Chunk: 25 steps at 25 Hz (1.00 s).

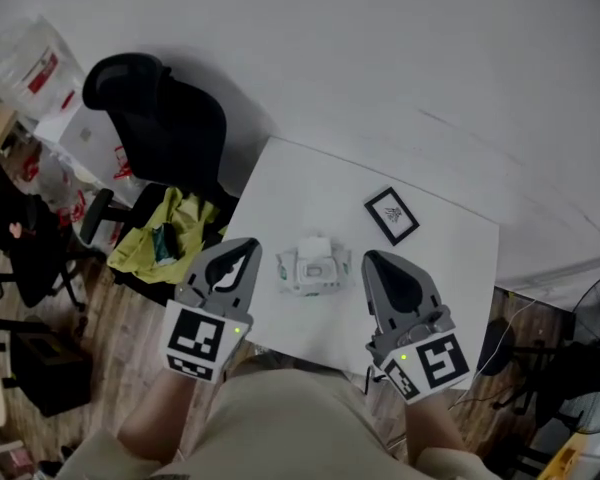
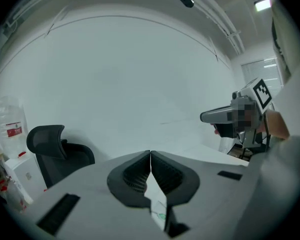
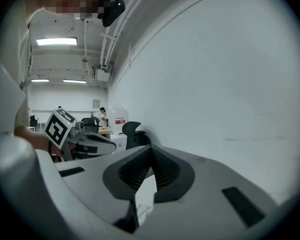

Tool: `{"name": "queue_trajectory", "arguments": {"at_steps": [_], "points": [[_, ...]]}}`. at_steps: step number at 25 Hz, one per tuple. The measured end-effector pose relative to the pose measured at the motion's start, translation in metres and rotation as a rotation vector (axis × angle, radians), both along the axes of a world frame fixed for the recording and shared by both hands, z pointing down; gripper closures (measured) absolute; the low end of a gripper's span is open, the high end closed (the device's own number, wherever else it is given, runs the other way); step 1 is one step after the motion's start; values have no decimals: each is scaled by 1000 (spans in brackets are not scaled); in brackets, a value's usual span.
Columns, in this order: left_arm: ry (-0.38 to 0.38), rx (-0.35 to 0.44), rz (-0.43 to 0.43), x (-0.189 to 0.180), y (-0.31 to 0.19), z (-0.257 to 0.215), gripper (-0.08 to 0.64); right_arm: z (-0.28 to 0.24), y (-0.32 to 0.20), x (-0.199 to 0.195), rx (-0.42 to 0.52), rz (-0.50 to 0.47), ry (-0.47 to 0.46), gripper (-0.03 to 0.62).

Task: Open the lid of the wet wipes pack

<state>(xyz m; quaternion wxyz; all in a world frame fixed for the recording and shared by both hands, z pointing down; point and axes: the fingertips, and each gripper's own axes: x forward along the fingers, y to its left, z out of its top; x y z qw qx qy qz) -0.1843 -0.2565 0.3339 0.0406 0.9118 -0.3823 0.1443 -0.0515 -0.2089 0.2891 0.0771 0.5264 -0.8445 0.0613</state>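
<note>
The wet wipes pack (image 1: pixel 309 268) is white and lies near the front edge of the white table (image 1: pixel 440 268); I cannot tell whether its lid is up. My left gripper (image 1: pixel 248 250) hangs to its left and my right gripper (image 1: pixel 372 258) to its right, both clear of the pack. In the left gripper view the left gripper (image 2: pixel 150 156) has its jaws together with nothing between them. In the right gripper view the right gripper (image 3: pixel 150 151) is shut the same way, empty. Both point almost level at the white wall.
A small black picture frame (image 1: pixel 391 215) lies on the table behind the pack. A black office chair (image 1: pixel 165 123) with a yellow-green cloth (image 1: pixel 170 233) stands left of the table. A fan (image 1: pixel 595 353) stands at the right. Bags and boxes (image 1: pixel 40 68) sit at the far left.
</note>
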Motion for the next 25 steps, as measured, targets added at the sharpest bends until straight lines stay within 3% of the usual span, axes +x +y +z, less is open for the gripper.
{"name": "queue_trajectory", "arguments": {"at_steps": [6,15,25], "points": [[57,48,-55,-7,17,-13,538,-10,22,6,15,30,90,569],[12,44,-20,-5,27,-8,537,-6,26,8,-2,56,68,569],[13,40,-3,-13,25,-11,538,-3,26,-3,-12,62,87,569]]}}
